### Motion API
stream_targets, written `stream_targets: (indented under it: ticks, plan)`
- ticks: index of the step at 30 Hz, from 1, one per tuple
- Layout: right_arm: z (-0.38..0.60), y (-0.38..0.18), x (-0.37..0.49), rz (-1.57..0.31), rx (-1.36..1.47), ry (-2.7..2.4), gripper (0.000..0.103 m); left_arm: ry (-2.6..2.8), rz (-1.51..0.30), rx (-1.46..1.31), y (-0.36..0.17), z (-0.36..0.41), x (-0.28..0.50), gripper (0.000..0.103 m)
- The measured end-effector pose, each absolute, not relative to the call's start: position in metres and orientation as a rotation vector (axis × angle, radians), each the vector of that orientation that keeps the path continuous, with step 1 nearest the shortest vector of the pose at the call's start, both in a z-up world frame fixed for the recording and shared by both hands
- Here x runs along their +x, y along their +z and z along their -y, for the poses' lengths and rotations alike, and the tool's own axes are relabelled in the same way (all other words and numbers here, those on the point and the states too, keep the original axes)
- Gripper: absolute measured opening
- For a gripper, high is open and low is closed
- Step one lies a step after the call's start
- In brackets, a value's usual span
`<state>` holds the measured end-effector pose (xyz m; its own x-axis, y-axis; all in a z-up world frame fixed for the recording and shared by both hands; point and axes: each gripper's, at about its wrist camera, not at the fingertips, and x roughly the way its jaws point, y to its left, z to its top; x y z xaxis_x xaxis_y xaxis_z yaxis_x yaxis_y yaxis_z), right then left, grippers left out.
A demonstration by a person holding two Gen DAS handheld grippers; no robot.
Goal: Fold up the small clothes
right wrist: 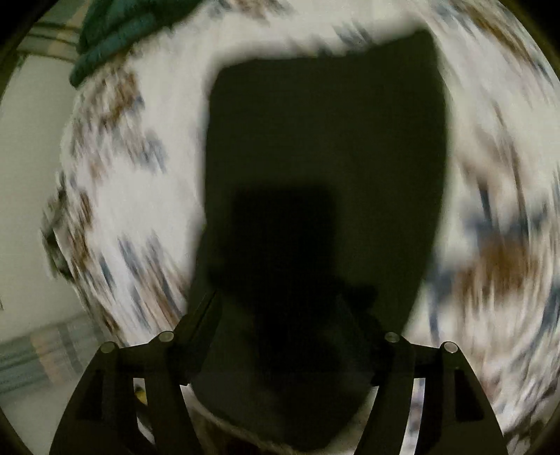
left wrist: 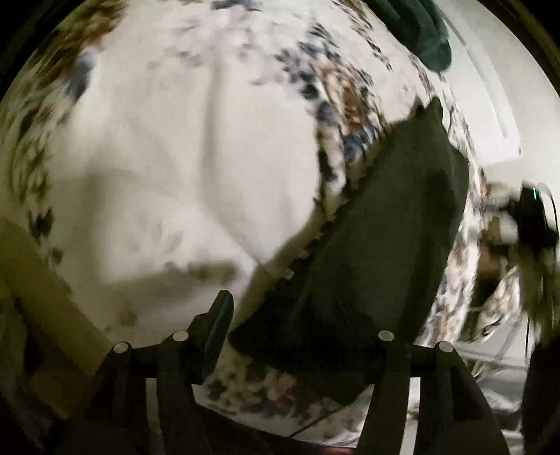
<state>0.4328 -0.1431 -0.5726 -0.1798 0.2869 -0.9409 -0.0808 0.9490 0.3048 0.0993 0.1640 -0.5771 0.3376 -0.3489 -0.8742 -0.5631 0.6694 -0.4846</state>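
Dark green, almost black cloth is the small garment (left wrist: 378, 252) that I work on. It lies on a white tablecloth (left wrist: 175, 157) with a pattern of blue and brown flowers. In the left wrist view the garment spreads from the lower middle up to the right, and its near edge comes down to my left gripper (left wrist: 297, 336). My left finger (left wrist: 218, 325) stands free over the white cloth, just beside the garment's edge. The right finger of this gripper is hidden behind the dark cloth, so the jaws look spread wide, but I cannot tell whether they hold anything.

In the right wrist view the garment (right wrist: 325, 140) fills the middle of the picture, with a straight upper edge and one raised corner at the upper right. Its near part goes down between the fingers of my right gripper (right wrist: 290, 336). The two fingers stand far apart, and the dark cloth and a deep shadow lie between them. The fingertips melt into this darkness, so I cannot tell whether they grip the cloth.

A teal folded textile (right wrist: 115, 31) lies at the far edge of the tablecloth, well apart from the garment; the left view shows it too (left wrist: 420, 38). Both pictures are blurred, mostly on the flower pattern.
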Motion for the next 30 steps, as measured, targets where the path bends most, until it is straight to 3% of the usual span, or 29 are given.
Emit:
stream_targets:
  ticks: [5,8,10,12,15,16,21,27,29,30]
  plan:
    - [0.187,-0.638,0.269,-1.906,0.351,0.287,0.069,0.138,-1.337,-0.749,-0.594,-0.133,0.121,0.056]
    - [0.197,-0.658,0.217,-1.907,0.475,0.265,0.069,0.126,-1.357,-0.647,-0.598,-0.118,0.127,0.052]
    - [0.199,-0.665,0.197,-1.871,0.525,0.282,0.066,0.124,-1.369,-0.604,-0.6,-0.114,0.127,0.017]
    - [0.198,-0.671,0.189,-1.831,0.516,0.258,0.062,0.136,-1.383,-0.583,-0.6,-0.114,0.126,0.007]
    - [0.202,-0.679,0.176,-1.805,0.543,0.2,0.012,0.129,-1.361,-0.59,-0.594,-0.117,0.121,0.004]
    - [0.205,-0.677,0.173,-1.791,0.559,0.178,0.01,0.119,-1.35,-0.595,-0.589,-0.118,0.118,0.004]
    - [0.214,-0.648,0.163,-1.758,0.452,0.151,0.006,0.06,-1.36,-0.596,-0.579,-0.115,0.105,0.003]
    - [0.214,-0.667,0.175,-1.82,0.419,0.14,0.007,0.028,-1.457,-0.676,-0.597,-0.129,0.101,0.005]
    - [0.213,-0.665,0.175,-1.831,0.45,0.175,0.017,0.012,-1.437,-0.738,-0.593,-0.143,0.091,0.007]
    - [0.213,-0.666,0.176,-1.833,0.463,0.182,0.032,0.004,-1.428,-0.757,-0.593,-0.149,0.087,0.016]
